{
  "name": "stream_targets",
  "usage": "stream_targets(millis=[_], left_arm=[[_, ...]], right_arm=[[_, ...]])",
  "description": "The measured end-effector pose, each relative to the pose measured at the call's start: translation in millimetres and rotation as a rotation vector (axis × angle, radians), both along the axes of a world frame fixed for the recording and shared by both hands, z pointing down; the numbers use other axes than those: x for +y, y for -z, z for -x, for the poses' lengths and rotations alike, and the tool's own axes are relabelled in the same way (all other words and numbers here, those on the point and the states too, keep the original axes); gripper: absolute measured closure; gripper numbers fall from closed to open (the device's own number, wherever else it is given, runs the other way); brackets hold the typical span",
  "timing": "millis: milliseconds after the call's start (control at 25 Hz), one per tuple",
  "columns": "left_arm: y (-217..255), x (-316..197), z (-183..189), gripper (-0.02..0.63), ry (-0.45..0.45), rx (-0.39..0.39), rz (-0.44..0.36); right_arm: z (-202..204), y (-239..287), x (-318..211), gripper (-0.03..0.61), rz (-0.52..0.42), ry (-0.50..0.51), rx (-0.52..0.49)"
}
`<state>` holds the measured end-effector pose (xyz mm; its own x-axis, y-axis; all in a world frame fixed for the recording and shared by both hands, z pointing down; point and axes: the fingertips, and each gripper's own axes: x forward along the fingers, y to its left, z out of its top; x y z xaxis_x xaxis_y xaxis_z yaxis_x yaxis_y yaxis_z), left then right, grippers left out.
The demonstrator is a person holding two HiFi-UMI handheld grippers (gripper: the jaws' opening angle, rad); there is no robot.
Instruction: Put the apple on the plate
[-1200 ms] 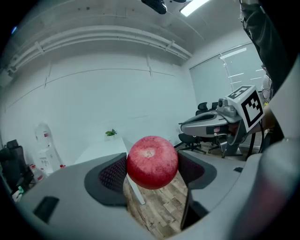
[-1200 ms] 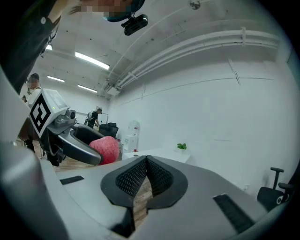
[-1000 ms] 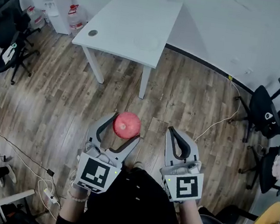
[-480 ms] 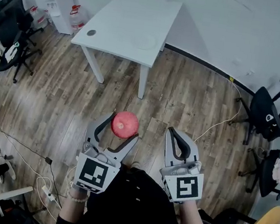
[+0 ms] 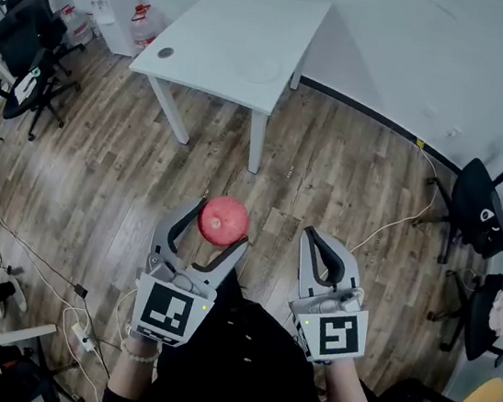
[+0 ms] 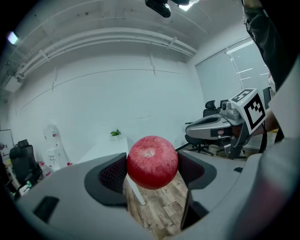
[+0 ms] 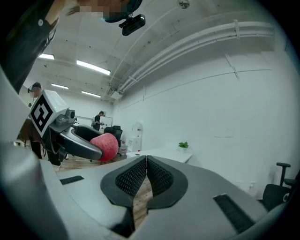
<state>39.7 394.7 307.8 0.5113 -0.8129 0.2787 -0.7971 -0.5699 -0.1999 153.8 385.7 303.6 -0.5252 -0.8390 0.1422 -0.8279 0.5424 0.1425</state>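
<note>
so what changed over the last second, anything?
Hardly anything. The head view's framing drifted slightly, so the floor and furniture shifted a touch. Nothing was taken hold of or let go. The left gripper still clamps the apple above the floor, the right gripper stays shut and empty beside it, and the plate still sits on the white table ahead.

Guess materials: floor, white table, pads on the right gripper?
Floor: wood-look planks, matte grey-brown, with grain and seams; real wood or laminate, can't tell.
Table: smooth white top, matte, on white legs; probably coated board, legs maybe painted metal.
Pads of the right gripper: black, with a fine grid texture; looks like rubber or soft plastic.
</note>
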Motion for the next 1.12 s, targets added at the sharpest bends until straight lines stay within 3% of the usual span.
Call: stream_targets(millis=[240,440,600,1000,1120], left_arm=[[-1,-8,5,0.262,-0.030,-0.034,-0.047],[0,-28,6,0.262,0.013,0.016,0.007],[-1,-54,7,0.262,-0.049,-0.017,-0.052],[-1,-130,27,0.263,-0.022,0.024,0.019],[0,-153,34,0.262,-0.062,-0.005,-0.015]], right_arm=[[5,0,-8,0.537,-0.019,0.005,0.001],[-5,3,-24,0.537,-0.015,-0.054,0.004],[-6,-3,-44,0.537,-0.020,-0.058,0.019],[16,0,-118,0.537,-0.017,-0.074,0.016],[25,-2,-140,0.537,0.005,-0.073,0.028]])
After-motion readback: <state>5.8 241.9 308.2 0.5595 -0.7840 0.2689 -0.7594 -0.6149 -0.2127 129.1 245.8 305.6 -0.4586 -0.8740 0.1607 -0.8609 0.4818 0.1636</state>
